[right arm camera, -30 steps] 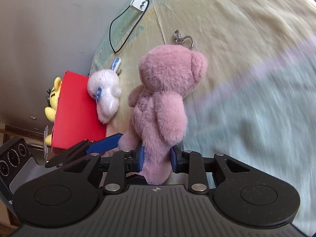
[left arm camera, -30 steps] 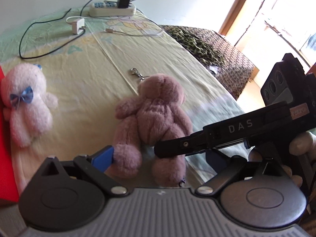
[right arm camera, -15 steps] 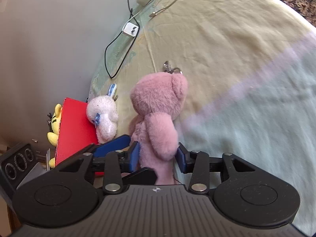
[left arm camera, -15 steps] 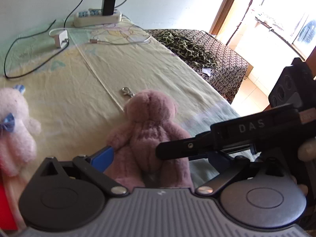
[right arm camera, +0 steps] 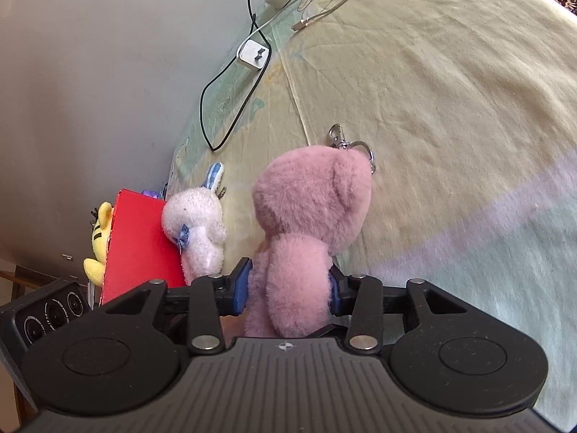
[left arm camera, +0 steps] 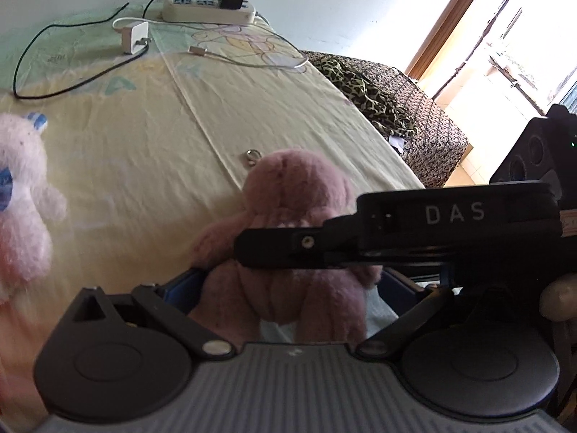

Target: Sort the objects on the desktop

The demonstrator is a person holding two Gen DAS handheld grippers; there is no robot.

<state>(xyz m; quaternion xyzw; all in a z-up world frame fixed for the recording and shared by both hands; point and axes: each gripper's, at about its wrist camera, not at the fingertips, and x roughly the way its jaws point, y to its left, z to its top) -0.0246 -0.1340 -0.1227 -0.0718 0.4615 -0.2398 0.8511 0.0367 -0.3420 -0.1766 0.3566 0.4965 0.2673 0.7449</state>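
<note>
While my right gripper (right arm camera: 288,285) pinches the pink plush bear (right arm camera: 306,216) at its lower body, blue pads pressed into the fluffy pile on both sides, the bear sits upright on the yellow bedsheet (right arm camera: 450,90). Metal key clasp (right arm camera: 346,142) on its head, lying on the cloth. My left gripper (left arm camera: 288,285) is spread wide, blue pads either side of the bear's legs; contact unclear. Right gripper's black arm crosses the bear in the left wrist view. Left of the bear: white fuzzy bunny (right arm camera: 196,231) with blue bow, leaning against a flat red box (right arm camera: 140,245); yellow plush (right arm camera: 99,241) behind it. Far end: white charger (left arm camera: 135,38), power strip (left arm camera: 207,9), cables.
</note>
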